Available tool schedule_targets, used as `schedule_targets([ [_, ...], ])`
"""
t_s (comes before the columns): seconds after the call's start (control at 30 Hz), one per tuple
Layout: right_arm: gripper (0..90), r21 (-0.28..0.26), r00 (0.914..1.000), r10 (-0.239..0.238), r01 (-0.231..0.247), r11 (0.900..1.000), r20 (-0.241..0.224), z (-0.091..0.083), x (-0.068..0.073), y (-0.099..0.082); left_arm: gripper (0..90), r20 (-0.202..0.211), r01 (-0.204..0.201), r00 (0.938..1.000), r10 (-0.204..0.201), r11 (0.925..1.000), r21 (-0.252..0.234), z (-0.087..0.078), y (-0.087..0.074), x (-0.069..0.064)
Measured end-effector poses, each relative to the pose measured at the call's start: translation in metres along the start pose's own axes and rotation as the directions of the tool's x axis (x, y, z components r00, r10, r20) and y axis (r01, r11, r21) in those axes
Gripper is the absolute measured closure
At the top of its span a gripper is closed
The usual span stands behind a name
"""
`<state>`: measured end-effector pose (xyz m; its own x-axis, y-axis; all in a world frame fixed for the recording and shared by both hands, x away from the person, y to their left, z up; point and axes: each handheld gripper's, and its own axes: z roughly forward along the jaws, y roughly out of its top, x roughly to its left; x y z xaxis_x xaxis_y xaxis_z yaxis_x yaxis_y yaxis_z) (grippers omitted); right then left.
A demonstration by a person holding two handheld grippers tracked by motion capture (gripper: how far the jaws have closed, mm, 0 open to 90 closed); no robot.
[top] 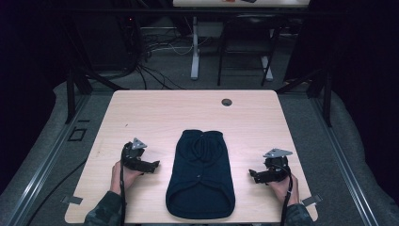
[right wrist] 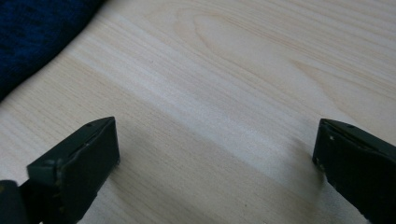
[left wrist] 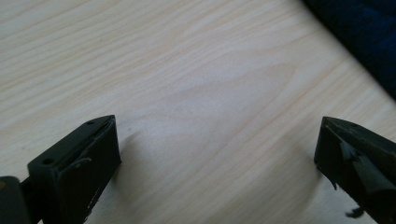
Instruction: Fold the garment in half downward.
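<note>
wooden table (top: 141, 113) | dark garment (top: 201, 174) between both grippers, outside their wide-apart jaws

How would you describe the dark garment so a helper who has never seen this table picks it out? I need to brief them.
On the light wooden table, look at the middle of the near half, between the left gripper and right gripper. The navy garment lies flat there, the sole cloth item.

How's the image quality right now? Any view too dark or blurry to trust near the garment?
High view: the table is evenly lit and the room behind is dark; the dark blue garment reads nearly black, its folds faint. Left gripper view: wood grain is fairly sharp, the garment a blurred corner patch, with soft shadows beside the jaws. Right gripper view: much the same, garment slightly soft.
</note>
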<state>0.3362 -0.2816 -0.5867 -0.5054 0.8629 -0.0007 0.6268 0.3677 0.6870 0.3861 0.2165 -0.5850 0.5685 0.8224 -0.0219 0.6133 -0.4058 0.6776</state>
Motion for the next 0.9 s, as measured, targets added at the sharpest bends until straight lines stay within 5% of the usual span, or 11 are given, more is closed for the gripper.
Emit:
schedule_targets([
  [0.17, 0.0, 0.0, 1.0, 0.01, -0.01, 1.0, 0.002, -0.004, 0.0, 0.007, 0.2, -0.018, -0.027, 0.9995, 0.027, 0.9995, -0.015, -0.001, 0.005, -0.002],
  [0.63, 0.0, -0.016, 0.999, 0.015, -0.016, 0.9998, -0.041, -0.007, 0.006, 0.031, 0.7, 0.004, 0.019, 0.9998, -0.019, 0.9959, -0.089, -0.014, 0.037, 0.011],
  [0.9, 0.0, -0.021, 0.9948, 0.025, -0.027, 0.9994, -0.099, -0.003, 0.007, 0.051, 0.7, 0.042, 0.002, 0.9991, 0.001, 0.9977, -0.068, -0.008, 0.058, 0.006],
])
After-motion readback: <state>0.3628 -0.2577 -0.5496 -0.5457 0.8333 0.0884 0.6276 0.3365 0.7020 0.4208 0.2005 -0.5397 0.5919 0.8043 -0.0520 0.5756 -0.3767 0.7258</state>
